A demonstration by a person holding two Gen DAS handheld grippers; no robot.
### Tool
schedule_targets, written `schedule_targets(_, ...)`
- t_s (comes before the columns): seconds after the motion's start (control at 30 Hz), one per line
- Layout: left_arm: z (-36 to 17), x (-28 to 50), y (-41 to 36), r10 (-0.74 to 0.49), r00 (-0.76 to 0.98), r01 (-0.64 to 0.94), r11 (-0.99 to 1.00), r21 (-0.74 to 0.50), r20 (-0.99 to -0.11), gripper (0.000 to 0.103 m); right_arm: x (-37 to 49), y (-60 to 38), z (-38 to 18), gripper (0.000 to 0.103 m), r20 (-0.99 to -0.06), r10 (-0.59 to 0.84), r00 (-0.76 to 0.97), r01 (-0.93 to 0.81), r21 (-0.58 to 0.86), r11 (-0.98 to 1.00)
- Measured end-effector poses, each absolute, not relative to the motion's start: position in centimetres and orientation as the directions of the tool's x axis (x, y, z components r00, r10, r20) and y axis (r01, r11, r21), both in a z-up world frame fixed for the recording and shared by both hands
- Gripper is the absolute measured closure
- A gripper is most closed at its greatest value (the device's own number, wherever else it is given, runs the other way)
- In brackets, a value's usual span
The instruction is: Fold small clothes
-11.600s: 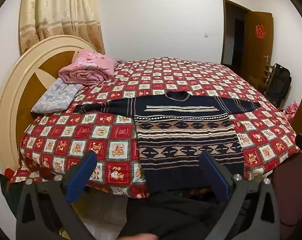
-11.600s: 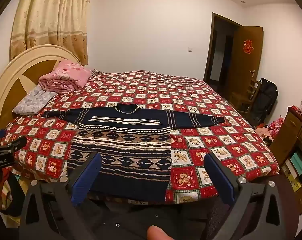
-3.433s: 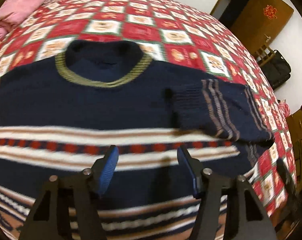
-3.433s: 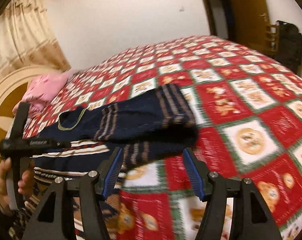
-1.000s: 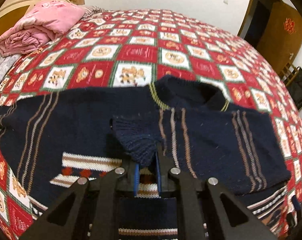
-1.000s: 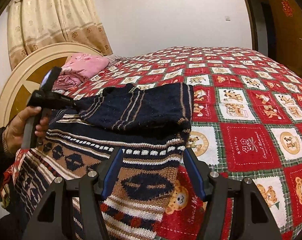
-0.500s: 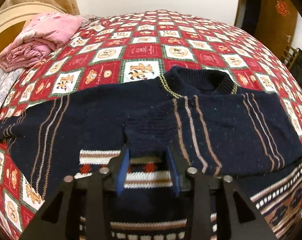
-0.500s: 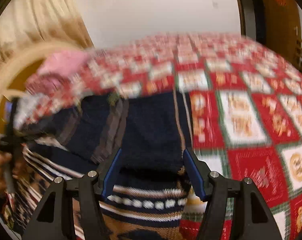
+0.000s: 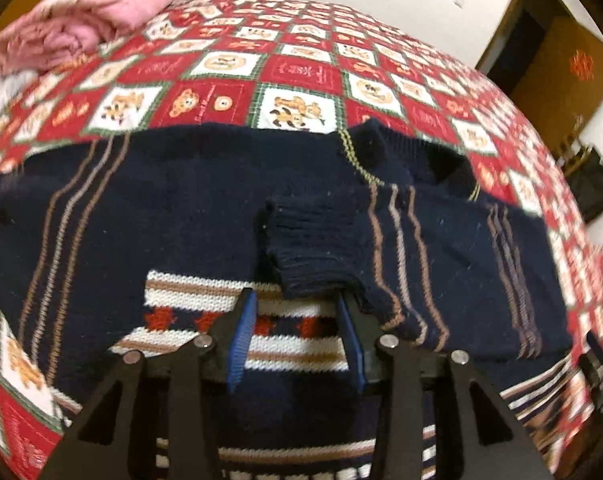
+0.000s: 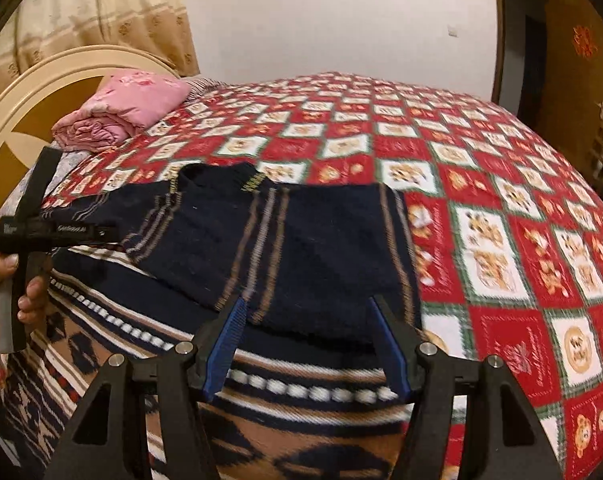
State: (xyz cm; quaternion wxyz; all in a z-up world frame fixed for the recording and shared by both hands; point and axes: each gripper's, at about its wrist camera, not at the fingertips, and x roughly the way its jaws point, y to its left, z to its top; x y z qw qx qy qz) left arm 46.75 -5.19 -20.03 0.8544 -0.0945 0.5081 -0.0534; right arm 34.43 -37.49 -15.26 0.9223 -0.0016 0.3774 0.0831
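Note:
A navy patterned sweater (image 9: 181, 200) lies face up on the bed. Its right sleeve (image 10: 321, 248) is folded across the chest, and the ribbed cuff (image 9: 305, 240) rests flat there. My left gripper (image 9: 295, 300) stands open just short of the cuff's near edge, and its pads do not touch it. The other sleeve (image 9: 61, 220) still stretches out to the left. My right gripper (image 10: 307, 308) is open over the sweater's body (image 10: 301, 432), near the folded sleeve's lower edge, with nothing between its fingers. In the right wrist view a hand (image 10: 5, 292) holds the left gripper's handle.
The red checked bedspread (image 10: 501, 240) covers the whole bed. A folded pink quilt (image 10: 129, 108) lies by the round headboard (image 10: 41, 92) at the far left. A brown door (image 10: 573, 60) and a black bag (image 9: 593, 184) are off to the right.
My left gripper was shut on the cuff a second ago; it opened and let the cuff down on the chest. My right gripper stayed open and shifted over the sweater.

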Motion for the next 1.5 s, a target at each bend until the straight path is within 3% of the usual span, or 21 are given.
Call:
schedule_targets(0.07, -20.2, 46.9, -5.3, -0.17, 0.473, -0.003, 0.981, -0.195, -0.865, 0.063, 35.0, -36.4, -15.8, 0.04, -0.706, 0.163, 0.689, -0.168, 0.063, 0.984)
schedule_targets(0.13, -20.4, 46.9, -5.5, -0.129, 0.474, 0.004, 0.99, -0.144, -0.871, 0.093, 35.6, -35.7, -16.5, 0.04, -0.722, 0.166, 0.672, -0.179, 0.059, 0.982)
schedule_targets(0.3, -19.9, 45.7, -3.7, -0.085, 0.496, 0.024, 0.996, -0.084, -0.864, 0.098, 36.5, -35.1, -18.7, 0.04, -0.763, 0.131, 0.633, -0.165, 0.032, 0.986)
schedule_targets(0.43, -19.5, 43.8, -0.9, -0.125, 0.494, 0.035, 0.992, -0.125, -0.86, 0.097, 36.1, -35.8, -19.4, 0.04, -0.761, 0.146, 0.632, -0.15, 0.064, 0.987)
schedule_targets(0.47, -19.3, 43.2, -0.5, -0.119, 0.504, 0.041, 0.993, -0.114, -0.856, 0.095, 36.0, -35.9, -19.4, 0.04, -0.758, 0.15, 0.634, -0.149, 0.071, 0.986)
schedule_targets(0.5, -19.1, 42.8, -0.3, -0.116, 0.509, 0.046, 0.993, -0.108, -0.853, 0.083, 35.9, -35.8, -19.4, 0.039, -0.757, 0.153, 0.635, -0.15, 0.073, 0.986)
schedule_targets(0.53, -19.0, 42.3, 0.1, -0.103, 0.515, 0.044, 0.995, -0.094, -0.851, 0.058, 35.9, -35.8, -19.5, 0.039, -0.757, 0.153, 0.635, -0.151, 0.073, 0.986)
schedule_targets(0.6, -18.4, 41.3, 1.1, -0.065, 0.549, 0.015, 0.998, -0.068, -0.833, 0.024, 35.7, -35.5, -19.6, 0.039, -0.757, 0.137, 0.64, -0.149, 0.053, 0.987)
schedule_targets(0.63, -18.1, 40.9, 1.6, -0.06, 0.576, 0.007, 0.998, -0.069, -0.815, 0.022, 35.7, -35.3, -19.5, 0.039, -0.756, 0.125, 0.642, -0.145, 0.04, 0.989)
schedule_targets(0.83, -18.1, 40.6, 4.9, 0.006, 0.603, -0.062, 0.997, -0.04, -0.798, 0.022, 34.6, -33.7, -18.2, 0.039, -0.728, 0.135, 0.672, -0.144, 0.05, 0.988)
schedule_targets(1.0, -18.6, 40.2, 11.7, 0.095, 0.588, -0.215, 0.976, -0.042, -0.804, 0.023, 33.9, -28.8, -17.3, 0.039, -0.714, 0.167, 0.68, -0.242, -0.004, 0.97)
schedule_targets(1.23, -18.6, 39.4, 23.4, 0.287, 0.522, -0.449, 0.893, 0.028, -0.804, 0.035, 34.0, -22.1, -16.8, 0.039, -0.7, 0.247, 0.67, -0.35, -0.004, 0.937)
schedule_targets(1.5, -18.4, 40.6, 36.5, 0.327, 0.48, -0.662, 0.744, -0.091, -0.814, 0.037, 31.6, -16.2, -17.5, 0.039, -0.673, 0.272, 0.688, -0.457, -0.111, 0.882)
